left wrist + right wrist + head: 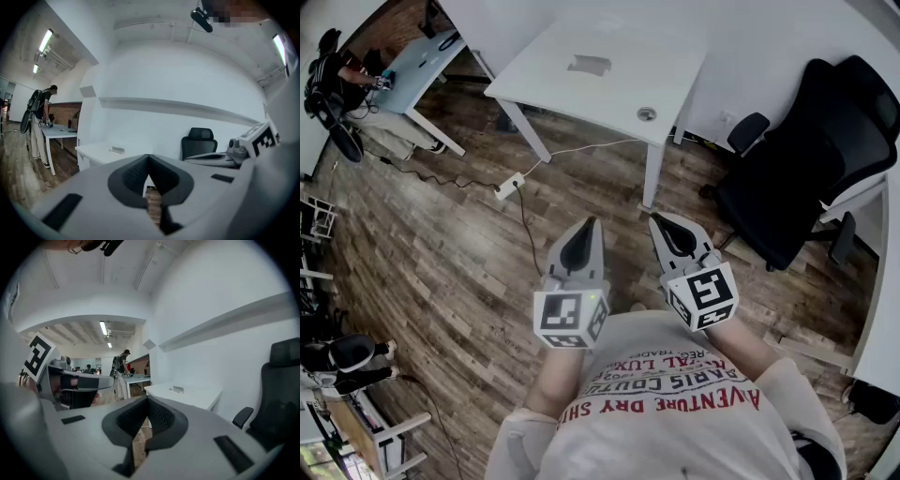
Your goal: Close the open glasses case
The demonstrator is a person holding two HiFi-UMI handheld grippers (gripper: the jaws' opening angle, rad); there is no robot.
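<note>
While both forearms bend in at the chest, the left gripper (590,225) and right gripper (657,219) sit side by side over the wood floor (441,253), noses toward the white table (609,94) and well apart from it; each gripper view shows its own jaws pressed together at the tips, with nothing between them. What looks like the case (589,65) lies on that table, a small grey shape, too small to tell open from closed; a round disc (646,113) sits near the table's front edge. Only the head view shows the power strip (508,185) on the floor; only the right gripper view shows more people deep in the room. Counted in the head view: two grippers, two tables, one black chair (806,169), one person (337,75) at the far table (417,61).
</note>
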